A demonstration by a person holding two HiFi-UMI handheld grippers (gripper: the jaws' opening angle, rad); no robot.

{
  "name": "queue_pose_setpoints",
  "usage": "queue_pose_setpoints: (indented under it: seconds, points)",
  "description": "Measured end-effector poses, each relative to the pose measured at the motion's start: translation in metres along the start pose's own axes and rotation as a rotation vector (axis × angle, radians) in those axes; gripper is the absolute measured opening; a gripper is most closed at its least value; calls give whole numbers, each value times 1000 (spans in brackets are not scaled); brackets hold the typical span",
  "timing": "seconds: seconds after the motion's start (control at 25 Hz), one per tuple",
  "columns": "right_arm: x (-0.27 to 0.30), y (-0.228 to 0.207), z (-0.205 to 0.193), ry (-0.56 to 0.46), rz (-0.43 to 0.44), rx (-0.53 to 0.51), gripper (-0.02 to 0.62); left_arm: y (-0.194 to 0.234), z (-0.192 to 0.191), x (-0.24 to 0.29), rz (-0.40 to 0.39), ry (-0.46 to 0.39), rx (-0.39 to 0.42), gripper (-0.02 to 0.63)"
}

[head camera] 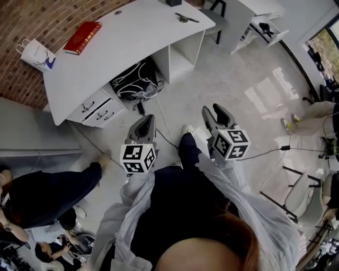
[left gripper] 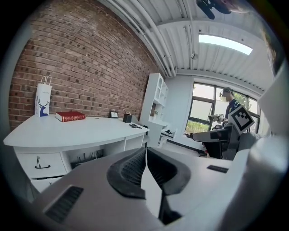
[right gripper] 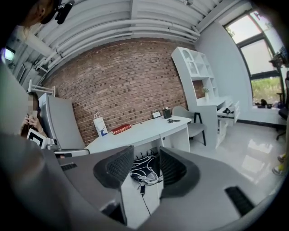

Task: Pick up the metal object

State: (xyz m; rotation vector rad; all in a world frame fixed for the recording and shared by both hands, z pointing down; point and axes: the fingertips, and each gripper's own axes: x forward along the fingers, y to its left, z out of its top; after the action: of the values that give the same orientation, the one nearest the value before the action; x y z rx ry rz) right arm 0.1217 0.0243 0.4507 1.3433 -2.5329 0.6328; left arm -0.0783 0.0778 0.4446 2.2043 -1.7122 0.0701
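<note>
The metal object (head camera: 186,18) is a small dark tool lying near the far right end of the white curved desk (head camera: 132,37). It also shows small on the desk in the left gripper view (left gripper: 134,126) and the right gripper view (right gripper: 174,120). Both grippers are held above the floor, well short of the desk. My left gripper (head camera: 145,118) has its ribbed pads (left gripper: 133,167) meeting at the tips, with nothing between them. My right gripper (head camera: 216,109) stands open, and its gap (right gripper: 146,158) holds nothing.
A red book (head camera: 82,37) and a white paper bag (head camera: 36,55) sit on the desk's left part. Cables and a dark bag (head camera: 135,82) lie under it, beside drawers (head camera: 100,110). A seated person (head camera: 47,196) is at lower left, another person (head camera: 312,119) at right. A second desk (head camera: 249,10) stands behind.
</note>
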Motion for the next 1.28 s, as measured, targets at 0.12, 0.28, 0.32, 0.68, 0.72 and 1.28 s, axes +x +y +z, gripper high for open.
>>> queue_pose_setpoints:
  seconds: [0.12, 0.28, 0.32, 0.68, 0.72, 1.28]
  points:
    - [32, -23, 25, 3, 11, -3, 175, 6, 16, 37, 19, 4, 3, 26]
    - [70, -56, 51, 23, 15, 3, 175, 11, 35, 85, 34, 8, -3, 25]
    - [80, -65, 58, 26, 16, 2, 176, 12, 40, 98, 38, 9, -5, 26]
    - [149, -131, 96, 48, 42, -1, 175, 23, 63, 196, 81, 10, -12, 26]
    - [155, -137, 101, 50, 48, -7, 175, 24, 66, 204, 87, 4, -13, 25]
    - [226, -157, 133, 41, 117, -78, 176, 51, 76, 250, 157, -9, -25, 26]
